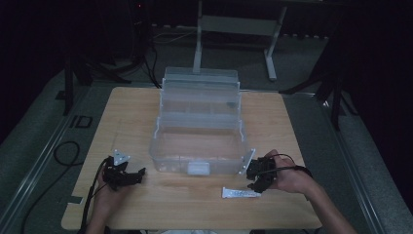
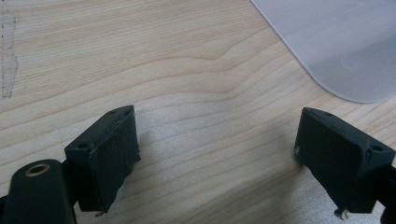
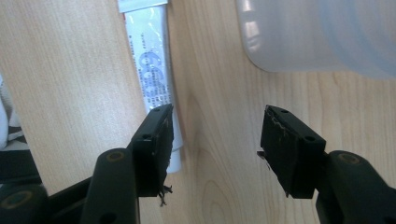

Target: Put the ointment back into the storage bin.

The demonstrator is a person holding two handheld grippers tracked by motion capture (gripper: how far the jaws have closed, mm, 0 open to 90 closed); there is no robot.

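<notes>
Right gripper (image 3: 217, 144) agape, white tube (image 3: 154, 74) beside one jaw.

A pale wood-grain surface (image 1: 146, 107) is seen, with a translucent whitish box (image 1: 197, 141), a white blue-printed tube (image 3: 154, 70), and black grippers (image 2: 217, 154).

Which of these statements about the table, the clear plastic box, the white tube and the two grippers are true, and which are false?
1. The clear plastic tiered organiser box stands open on the light wooden table. True.
2. The small white printed tube lies inside the box. False: it lies on the table in front of the box.
3. The left gripper is open above bare wood. True.
4. The right gripper is shut on the tube. False: it is open, and the tube lies beside one of its fingers, not between them.
5. The right gripper is near the tube. True.
</notes>
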